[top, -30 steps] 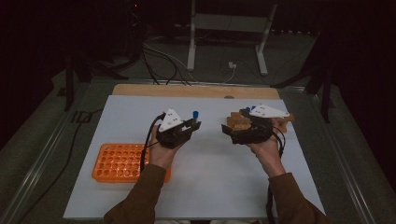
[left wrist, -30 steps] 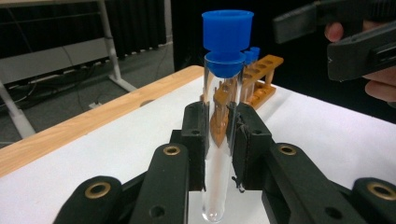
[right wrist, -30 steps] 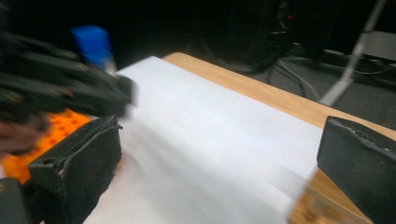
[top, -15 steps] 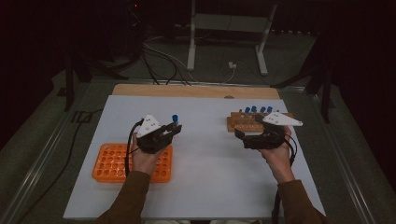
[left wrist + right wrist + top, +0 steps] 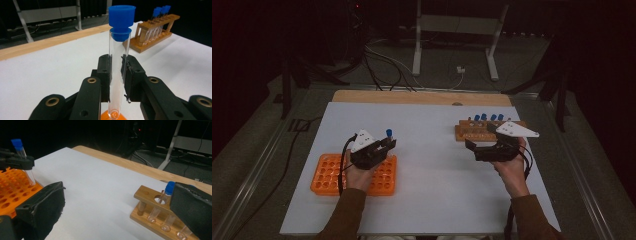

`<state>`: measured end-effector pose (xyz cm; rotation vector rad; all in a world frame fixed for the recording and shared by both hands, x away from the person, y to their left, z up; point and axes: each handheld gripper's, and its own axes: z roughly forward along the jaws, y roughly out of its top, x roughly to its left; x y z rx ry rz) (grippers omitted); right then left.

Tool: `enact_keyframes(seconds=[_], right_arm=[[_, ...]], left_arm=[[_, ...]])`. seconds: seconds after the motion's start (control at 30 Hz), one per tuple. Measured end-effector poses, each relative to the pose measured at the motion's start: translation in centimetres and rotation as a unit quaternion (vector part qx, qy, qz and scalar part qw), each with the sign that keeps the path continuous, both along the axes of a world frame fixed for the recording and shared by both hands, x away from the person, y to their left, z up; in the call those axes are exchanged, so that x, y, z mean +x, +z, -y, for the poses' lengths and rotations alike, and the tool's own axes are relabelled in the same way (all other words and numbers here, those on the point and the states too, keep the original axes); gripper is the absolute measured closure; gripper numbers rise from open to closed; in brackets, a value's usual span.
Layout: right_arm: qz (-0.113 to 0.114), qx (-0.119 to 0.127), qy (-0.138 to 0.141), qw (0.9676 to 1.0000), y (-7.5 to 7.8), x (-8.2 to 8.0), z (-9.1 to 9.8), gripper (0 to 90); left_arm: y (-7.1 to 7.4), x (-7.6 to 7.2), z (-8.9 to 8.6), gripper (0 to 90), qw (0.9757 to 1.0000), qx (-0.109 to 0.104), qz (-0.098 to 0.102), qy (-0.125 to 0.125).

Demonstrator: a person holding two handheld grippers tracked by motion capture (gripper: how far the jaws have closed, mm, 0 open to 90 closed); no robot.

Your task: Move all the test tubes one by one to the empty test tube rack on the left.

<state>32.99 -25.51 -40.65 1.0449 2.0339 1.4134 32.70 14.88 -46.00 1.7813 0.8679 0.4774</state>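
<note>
I have the tube (image 5: pixel 119 72) clamped upright between the jaws of my left gripper (image 5: pixel 117 75), its blue cap (image 5: pixel 121 21) well above the pads and its rounded bottom just over the orange rack (image 5: pixel 353 174). From the high view the tube (image 5: pixel 389 136) stands at the rack's far right corner; whether its tip has entered a hole I cannot tell. In the right gripper view the tube (image 5: pixel 25 162) hangs over the rack's (image 5: pixel 15 192) far edge, slightly tilted.

The orange rack lies on the white mat (image 5: pixel 432 150) at the near left, under my left hand (image 5: pixel 357 175). My right gripper (image 5: pixel 482 148) sits across the mat, well apart from the left one, its jaws spread wide with nothing between them. Just beyond it stands the wooden rack (image 5: pixel 484 131) with several blue-capped tubes (image 5: pixel 488 118) in it. In the right gripper view the wooden rack (image 5: pixel 150 197) shows an empty hole at its near end.
</note>
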Motion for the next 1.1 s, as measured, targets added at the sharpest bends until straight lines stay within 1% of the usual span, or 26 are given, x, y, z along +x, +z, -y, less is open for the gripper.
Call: enact_keyframes(seconds=[0.17,0.23,0.33,0.47,0.5,0.6,0.67,0.7,0.8,0.83,0.87,0.9,1.0,1.1], right_arm=[[0.002,0.003,0.001,1.0,0.0,-0.1,-0.1,0.0],[0.003,0.004,0.002,1.0,0.0,-0.1,-0.1,0.0],[0.005,0.004,0.002,1.0,0.1,-0.2,0.0,0.0],[0.007,0.006,0.002,1.0,0.1,-0.2,0.1,0.0],[0.007,0.006,0.002,1.0,0.2,-0.3,0.1,0.0],[0.006,0.006,0.002,1.0,0.2,-0.3,0.1,0.0],[0.007,0.007,0.002,0.9999,0.2,-0.4,0.2,0.0],[0.007,0.008,0.002,0.9999,0.2,-0.4,0.2,0.0],[0.008,0.008,0.002,0.9999,0.2,-0.4,0.3,0.0],[0.008,0.009,0.002,0.9999,0.2,-0.4,0.3,0.0],[0.008,0.009,0.002,0.9999,0.2,-0.4,0.3,0.0],[0.008,0.009,0.002,0.9999,0.2,-0.4,0.3,0.0],[0.008,0.009,0.003,0.9999,0.1,-0.4,0.3,0.0],[0.009,0.009,0.004,0.9999,0.1,-0.4,0.3,0.0]], left_arm=[[-0.5,0.0,-0.2,77.3,0.9999,0.013,-0.008,0.006],[-0.6,0.0,-0.2,77.3,0.9998,0.012,-0.01,0.007],[-0.9,0.0,-0.1,77.3,0.9995,0.024,-0.018,0.007],[-1.1,0.0,0.1,77.3,0.9994,0.025,-0.023,0.008],[-1.2,0.0,0.2,77.3,0.9992,0.03,-0.026,0.008],[-1.2,0.0,0.2,77.3,0.999,0.032,-0.029,0.01],[-1.3,0.0,0.2,77.1,0.9986,0.036,-0.036,0.013],[-1.3,0.0,0.2,77.1,0.998,0.043,-0.043,0.012],[-1.3,-0.1,0.2,77.0,0.9973,0.049,-0.054,0.014],[-1.3,-0.1,0.2,76.9,0.9973,0.049,-0.054,0.014],[-1.3,-0.1,0.2,76.7,0.9962,0.057,-0.063,0.016],[-1.3,-0.1,0.2,76.7,0.9959,0.06,-0.065,0.015],[-1.3,-0.1,0.4,76.7,0.9939,0.077,-0.076,0.015],[-1.4,-0.1,0.6,75.8,0.9925,0.089,-0.083,0.016]])
